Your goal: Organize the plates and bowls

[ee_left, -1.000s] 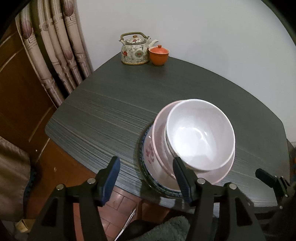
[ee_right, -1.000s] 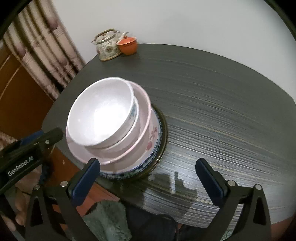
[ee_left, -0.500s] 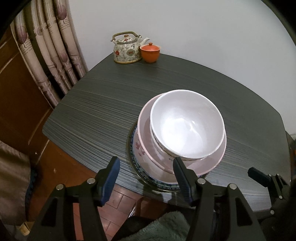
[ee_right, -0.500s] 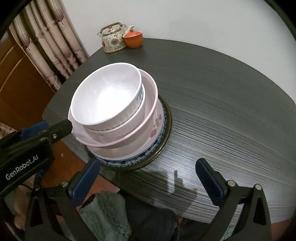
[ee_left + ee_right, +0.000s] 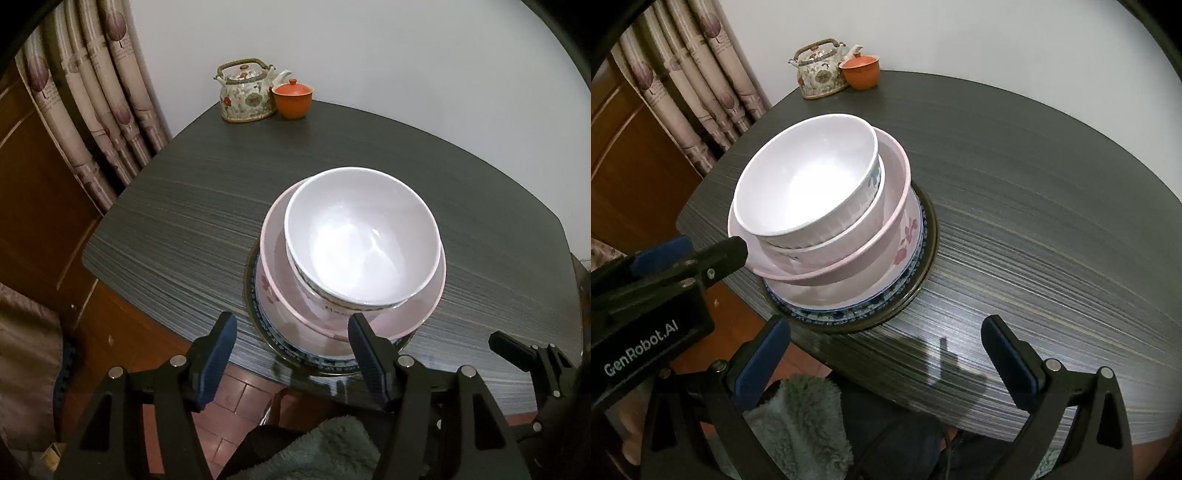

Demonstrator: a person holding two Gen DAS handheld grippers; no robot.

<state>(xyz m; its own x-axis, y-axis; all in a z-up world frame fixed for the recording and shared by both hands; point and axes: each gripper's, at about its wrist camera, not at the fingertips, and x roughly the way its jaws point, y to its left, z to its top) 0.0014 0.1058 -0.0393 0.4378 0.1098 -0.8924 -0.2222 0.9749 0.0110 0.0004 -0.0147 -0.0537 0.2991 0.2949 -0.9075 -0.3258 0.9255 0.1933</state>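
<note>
A stack stands near the front edge of the dark table (image 5: 192,206). A white bowl (image 5: 362,236) (image 5: 809,184) sits on top, nested in another white bowl (image 5: 849,236). These rest in a pink bowl (image 5: 273,266) (image 5: 897,199) on a blue-rimmed plate (image 5: 266,325) (image 5: 849,314). My left gripper (image 5: 291,350) is open and empty just in front of the stack; it also shows in the right wrist view (image 5: 713,254). My right gripper (image 5: 886,358) is open and empty to the right of the stack.
A floral teapot (image 5: 247,92) (image 5: 820,70) and an orange lidded cup (image 5: 293,98) (image 5: 860,72) stand at the table's far corner by the white wall. Curtains (image 5: 92,92) and a wooden door hang at the left. A green fleece (image 5: 798,424) lies below the table's front edge.
Both grippers have drawn back a little from the stack and stayed open. The stack has not moved.
</note>
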